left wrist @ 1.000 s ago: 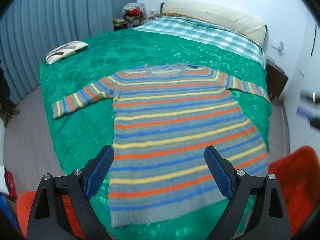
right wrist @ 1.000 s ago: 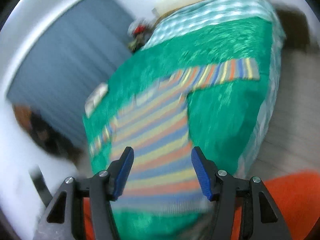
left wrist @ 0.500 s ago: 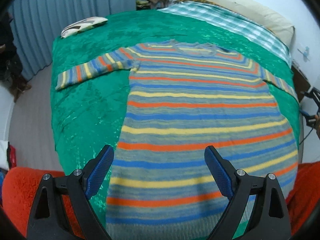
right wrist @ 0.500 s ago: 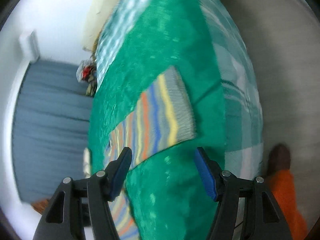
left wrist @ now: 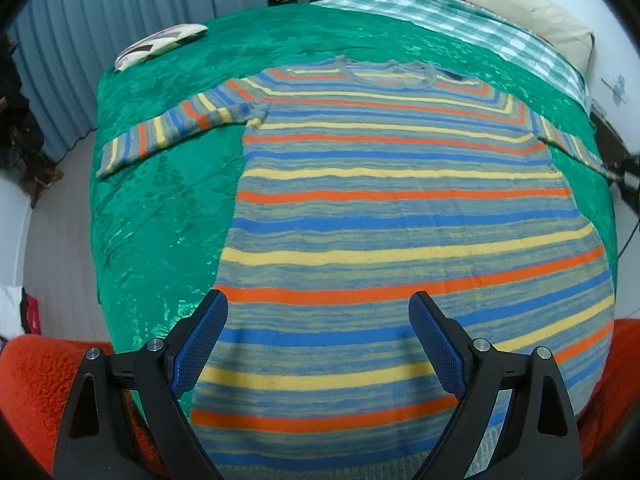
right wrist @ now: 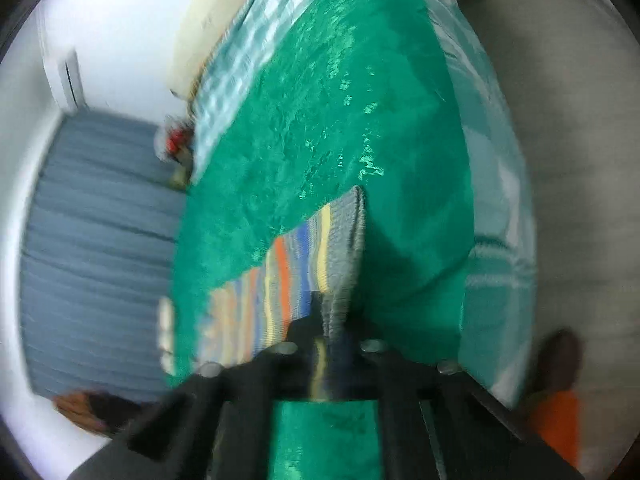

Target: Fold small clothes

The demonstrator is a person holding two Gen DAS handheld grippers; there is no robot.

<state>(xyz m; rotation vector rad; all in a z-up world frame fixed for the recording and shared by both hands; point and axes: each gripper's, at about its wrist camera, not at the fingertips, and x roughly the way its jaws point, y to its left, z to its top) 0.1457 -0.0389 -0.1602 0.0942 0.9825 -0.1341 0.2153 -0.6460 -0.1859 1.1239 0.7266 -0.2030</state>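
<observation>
A striped sweater (left wrist: 392,216) in grey, orange, blue and yellow lies flat, front up, on a green bedspread (left wrist: 160,208), both sleeves spread out. My left gripper (left wrist: 318,332) is open and hovers just above the sweater's lower body, near the hem. In the right wrist view, which is blurred, my right gripper (right wrist: 334,326) is shut on the grey cuff of the sweater's right sleeve (right wrist: 288,264). The right gripper also shows at the far right edge of the left wrist view (left wrist: 624,172).
A small patterned pillow (left wrist: 160,44) lies at the bedspread's far left corner. A checked blanket (left wrist: 452,20) and a cream pillow (left wrist: 500,0) are at the bed's head. Blue curtains (left wrist: 100,28) hang to the left. Orange sleeves (left wrist: 44,392) frame the bottom corners.
My left gripper moved closer and lower over the sweater's body. My right gripper swung to the right sleeve end and closed on its cuff.
</observation>
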